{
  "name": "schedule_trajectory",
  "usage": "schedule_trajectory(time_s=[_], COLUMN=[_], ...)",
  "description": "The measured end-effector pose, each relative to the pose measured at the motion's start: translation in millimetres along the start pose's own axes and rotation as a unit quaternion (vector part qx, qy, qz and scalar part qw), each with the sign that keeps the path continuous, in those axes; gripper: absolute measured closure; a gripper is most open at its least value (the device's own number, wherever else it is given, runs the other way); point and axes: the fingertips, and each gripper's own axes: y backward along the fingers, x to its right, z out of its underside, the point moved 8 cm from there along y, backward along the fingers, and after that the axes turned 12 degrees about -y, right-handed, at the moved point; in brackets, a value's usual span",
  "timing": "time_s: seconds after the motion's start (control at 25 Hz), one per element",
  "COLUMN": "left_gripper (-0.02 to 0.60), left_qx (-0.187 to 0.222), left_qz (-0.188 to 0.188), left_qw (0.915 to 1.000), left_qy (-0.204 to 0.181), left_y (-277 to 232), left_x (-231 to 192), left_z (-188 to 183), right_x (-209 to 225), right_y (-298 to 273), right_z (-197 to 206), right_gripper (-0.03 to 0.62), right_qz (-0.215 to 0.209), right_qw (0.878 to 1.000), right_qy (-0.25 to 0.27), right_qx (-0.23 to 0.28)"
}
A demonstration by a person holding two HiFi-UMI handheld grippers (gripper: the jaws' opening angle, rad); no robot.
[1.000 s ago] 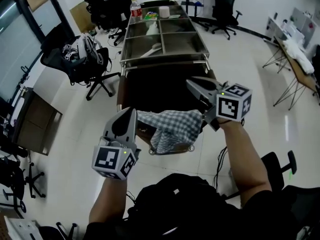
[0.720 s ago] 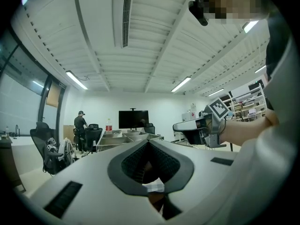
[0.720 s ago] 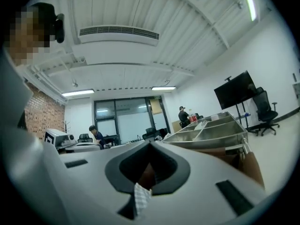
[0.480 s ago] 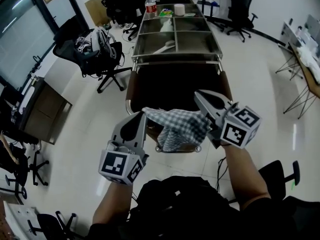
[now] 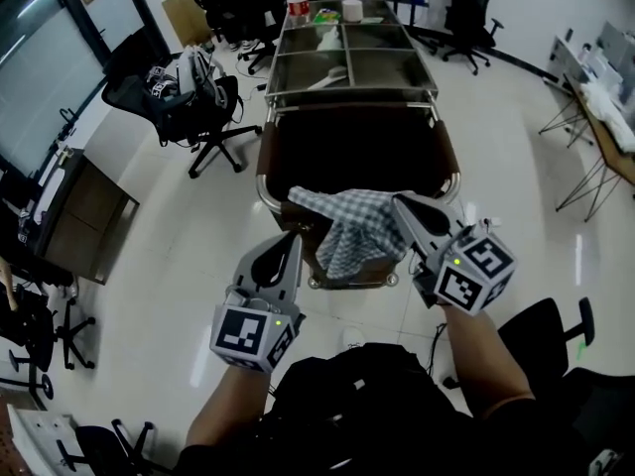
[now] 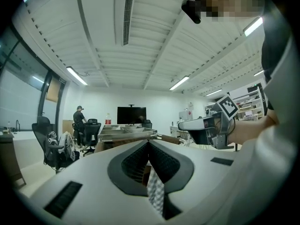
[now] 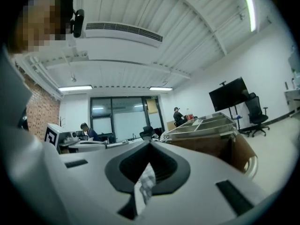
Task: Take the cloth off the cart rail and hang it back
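Cloth is stretched between left gripper and right gripper, fingers closed on each top corner, spreading it for the cart rail.

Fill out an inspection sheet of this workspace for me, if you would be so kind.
Surface: steel cart top, split into compartments that hold small items.
Job's things: checked cloth stretched between both claws above the cart rail; contact with the rail unclear.
Clutter: bottle and white roll at the cart's far end.
Grippers: left claw and right claw each shut on the cloth.
Cables: thin dark lead on the floor, faint.
Surroundings: office chairs, folding desk, people far off.
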Motion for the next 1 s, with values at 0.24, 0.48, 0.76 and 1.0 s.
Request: schedule_trajectory(time_s=[0.24,0.48,0.76,1.0], left_gripper=[0.581,0.581,0.581,0.581], left_qx=[0.003,-0.016,-0.009,-0.002], left_qz=[0.046,0.079,0.109,0.122], left_qw=[0.9989,0.9967,0.9939,0.9922], left_qy=[-0.006,0.011,0.019,0.023], left_y=[45,93,121,127], left_x=[20,31,45,52], left_z=[4,34,54,56], right_x=[-44,-94,-124,-134], right_y=[36,66,92,98], right_z=[56,122,145,143], right_gripper=[0.588,0.588,0.588,0.586], right_qz=[0.041,0.1,0.138,0.14], right_qw=[0.999,0.993,0.989,0.989], right_qy=[-0.03,-0.031,-0.022,-0.018], right_qx=[-0.02,-0.044,-0.05,-0.037])
